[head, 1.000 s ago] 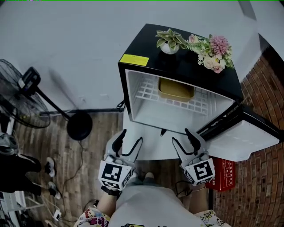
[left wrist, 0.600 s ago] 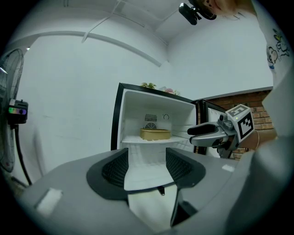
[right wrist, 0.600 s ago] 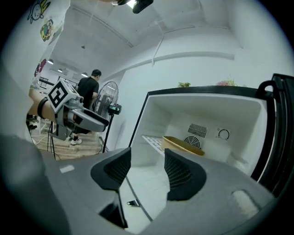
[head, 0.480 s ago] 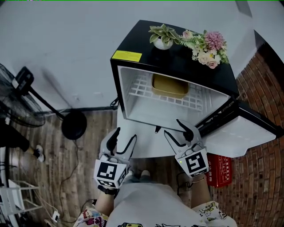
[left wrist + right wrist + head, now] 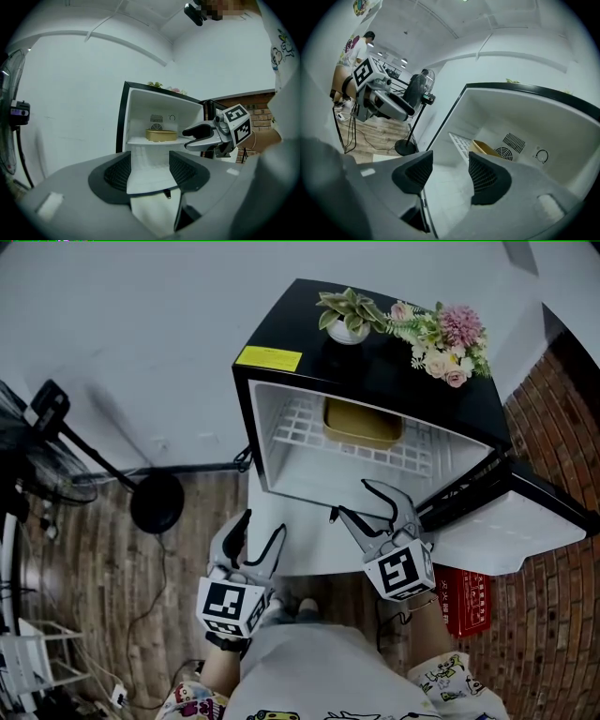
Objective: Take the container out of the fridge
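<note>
The right gripper (image 5: 352, 500) hovers at the mouth of the open fridge (image 5: 375, 381), its jaws apart and just opening a little wider, nothing between them. The left gripper (image 5: 263, 525) hovers lower, jaws apart and empty. The yellow container (image 5: 361, 424) sits on the wire shelf (image 5: 298, 432), far back.

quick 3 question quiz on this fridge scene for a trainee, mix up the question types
1. True or false: the yellow container sits on the wire shelf inside the fridge.
2. The fridge door is: A shut, B swung open, C taken off.
3. What does the right gripper hold between its jaws?
Key: 1 true. 2 B. 3 nothing; the jaws stand open and empty.
</note>
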The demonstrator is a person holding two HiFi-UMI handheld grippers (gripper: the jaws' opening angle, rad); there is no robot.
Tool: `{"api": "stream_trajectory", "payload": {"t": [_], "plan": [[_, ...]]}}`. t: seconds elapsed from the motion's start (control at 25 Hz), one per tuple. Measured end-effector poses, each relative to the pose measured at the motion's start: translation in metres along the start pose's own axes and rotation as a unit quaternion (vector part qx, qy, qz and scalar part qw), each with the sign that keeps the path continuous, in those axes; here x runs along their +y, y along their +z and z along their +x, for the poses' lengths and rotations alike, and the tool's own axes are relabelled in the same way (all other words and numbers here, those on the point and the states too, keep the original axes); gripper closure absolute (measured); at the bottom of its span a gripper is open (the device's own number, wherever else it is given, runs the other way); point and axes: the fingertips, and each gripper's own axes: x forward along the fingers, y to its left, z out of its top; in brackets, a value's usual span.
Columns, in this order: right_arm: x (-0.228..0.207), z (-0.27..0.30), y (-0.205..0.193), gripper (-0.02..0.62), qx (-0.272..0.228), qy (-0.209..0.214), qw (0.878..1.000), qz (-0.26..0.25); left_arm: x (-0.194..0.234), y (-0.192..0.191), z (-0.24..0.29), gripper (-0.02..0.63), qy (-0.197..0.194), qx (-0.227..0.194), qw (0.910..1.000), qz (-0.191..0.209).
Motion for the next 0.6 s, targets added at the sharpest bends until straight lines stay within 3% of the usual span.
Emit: {"api": "stream_trajectory", "payload": {"t": [0.6], "plan": [[-0.027, 0.039, -0.004, 0.341, 0.060, -0.010, 0.991, -0.118, 0.003, -0.005, 0.007, 0.354, -0.005, -0.003, 0.9999, -0.014]]}}
